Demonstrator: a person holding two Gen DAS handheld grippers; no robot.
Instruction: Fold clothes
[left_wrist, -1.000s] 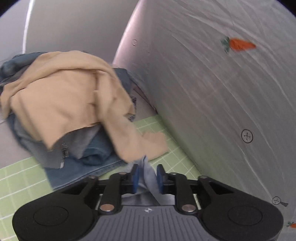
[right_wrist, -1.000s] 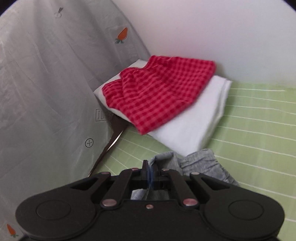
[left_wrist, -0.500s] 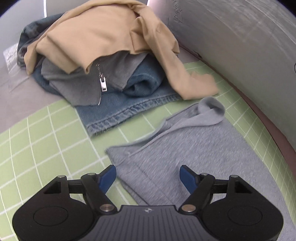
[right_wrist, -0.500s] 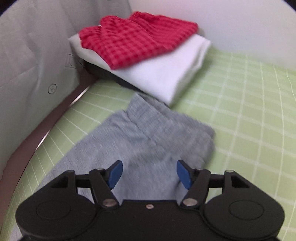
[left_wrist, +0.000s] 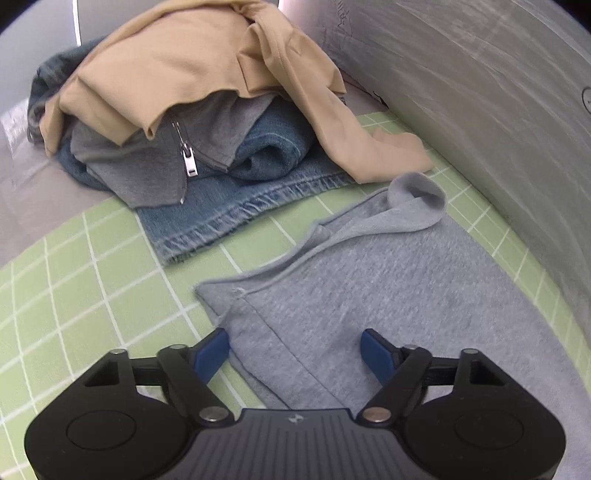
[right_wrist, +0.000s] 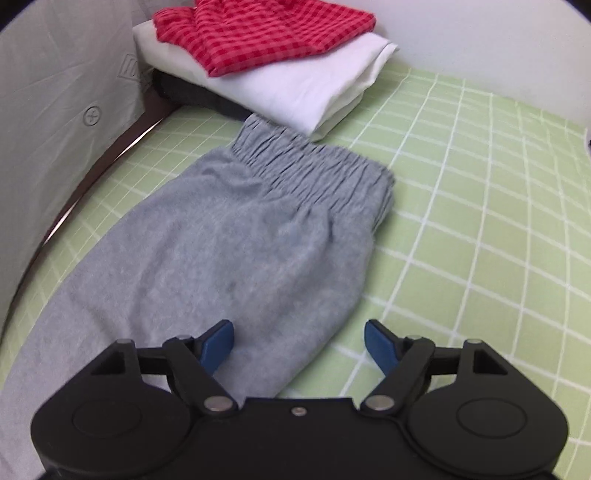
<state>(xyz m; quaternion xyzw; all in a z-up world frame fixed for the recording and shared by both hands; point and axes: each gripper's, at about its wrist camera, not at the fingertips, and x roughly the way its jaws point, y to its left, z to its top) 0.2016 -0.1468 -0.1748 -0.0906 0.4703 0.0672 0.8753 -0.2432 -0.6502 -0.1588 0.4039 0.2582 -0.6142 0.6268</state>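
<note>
The grey sweatpants (right_wrist: 236, 236) lay flat on the green gridded mat (right_wrist: 461, 206) covering the counter, alongside the grey plastic sheet (left_wrist: 480, 92). The right wrist view showed the gathered elastic waistband (right_wrist: 314, 166), lying just short of a folded stack: a red checked garment (right_wrist: 266, 29) on a white cloth (right_wrist: 295, 85). The left wrist view showed the leg end, its hem (left_wrist: 417, 199) curled over, near an unfolded pile: a tan garment (left_wrist: 192, 59), a grey zip garment (left_wrist: 147, 162) and blue jeans (left_wrist: 236, 206).

Both the left gripper (left_wrist: 295, 347) and the right gripper (right_wrist: 299, 343) had just been opening; their blue fingers stood wide apart above the fabric and gripped nothing. A second earlier, each had pinched the fabric, which hung bunched.
</note>
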